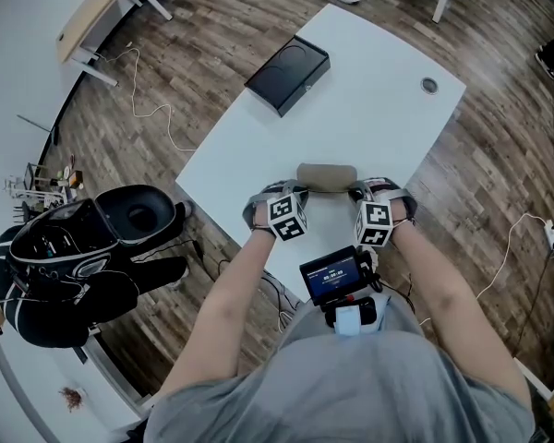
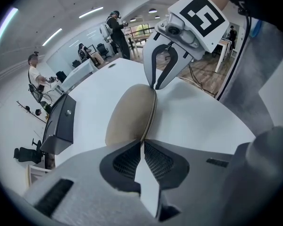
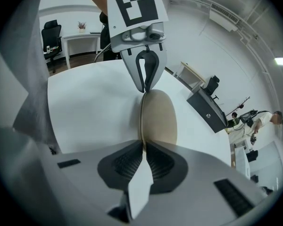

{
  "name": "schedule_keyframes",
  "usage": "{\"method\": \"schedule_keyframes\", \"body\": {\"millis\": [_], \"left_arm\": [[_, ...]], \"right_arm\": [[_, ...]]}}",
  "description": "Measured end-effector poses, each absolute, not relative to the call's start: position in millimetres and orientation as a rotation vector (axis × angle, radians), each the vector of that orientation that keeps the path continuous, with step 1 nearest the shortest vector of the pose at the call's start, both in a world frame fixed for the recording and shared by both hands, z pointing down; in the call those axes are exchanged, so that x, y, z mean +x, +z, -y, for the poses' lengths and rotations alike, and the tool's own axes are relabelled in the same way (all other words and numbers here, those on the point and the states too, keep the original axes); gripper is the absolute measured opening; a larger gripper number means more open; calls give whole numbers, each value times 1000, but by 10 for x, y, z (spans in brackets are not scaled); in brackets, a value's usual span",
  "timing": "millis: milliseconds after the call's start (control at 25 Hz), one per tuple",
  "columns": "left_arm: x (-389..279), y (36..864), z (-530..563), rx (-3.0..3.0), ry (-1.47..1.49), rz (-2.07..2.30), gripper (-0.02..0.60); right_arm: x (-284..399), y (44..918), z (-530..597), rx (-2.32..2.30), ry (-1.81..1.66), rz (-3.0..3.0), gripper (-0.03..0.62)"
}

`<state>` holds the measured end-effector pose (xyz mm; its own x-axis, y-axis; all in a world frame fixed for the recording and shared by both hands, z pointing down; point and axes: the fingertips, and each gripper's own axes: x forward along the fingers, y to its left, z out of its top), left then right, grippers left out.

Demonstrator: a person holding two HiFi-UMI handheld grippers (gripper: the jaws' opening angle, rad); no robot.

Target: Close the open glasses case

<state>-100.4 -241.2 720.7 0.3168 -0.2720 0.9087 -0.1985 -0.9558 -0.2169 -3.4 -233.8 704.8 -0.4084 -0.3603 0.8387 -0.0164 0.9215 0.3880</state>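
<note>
A tan glasses case [image 1: 327, 176] lies on the white table [image 1: 369, 118] near its front edge, lid down, with a thin seam along its length [image 2: 129, 117] [image 3: 160, 114]. My left gripper [image 1: 300, 192] [image 2: 142, 145] is shut on the case's left end, its jaws pinching the seam. My right gripper [image 1: 355, 192] [image 3: 144, 145] is shut on the opposite end in the same way. Each gripper shows in the other's view at the case's far tip: the right gripper [image 2: 154, 85] and the left gripper [image 3: 145, 89], fingertips together on the rim.
A black box [image 1: 288, 74] [image 2: 56, 126] [image 3: 210, 108] sits at the table's far left corner. A round cable hole [image 1: 429, 85] is at the far right. A black office chair [image 1: 134, 215] with a helmet stands on the wood floor to the left. People stand in the background.
</note>
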Motion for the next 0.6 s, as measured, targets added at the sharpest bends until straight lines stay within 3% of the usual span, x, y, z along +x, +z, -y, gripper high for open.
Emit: {"method": "schedule_keyframes", "body": {"millis": [600], "left_arm": [[-1010, 7192, 2429, -2493, -1760, -427, 40]], "right_arm": [[-36, 7025, 2360, 260, -412, 1946, 35]]}}
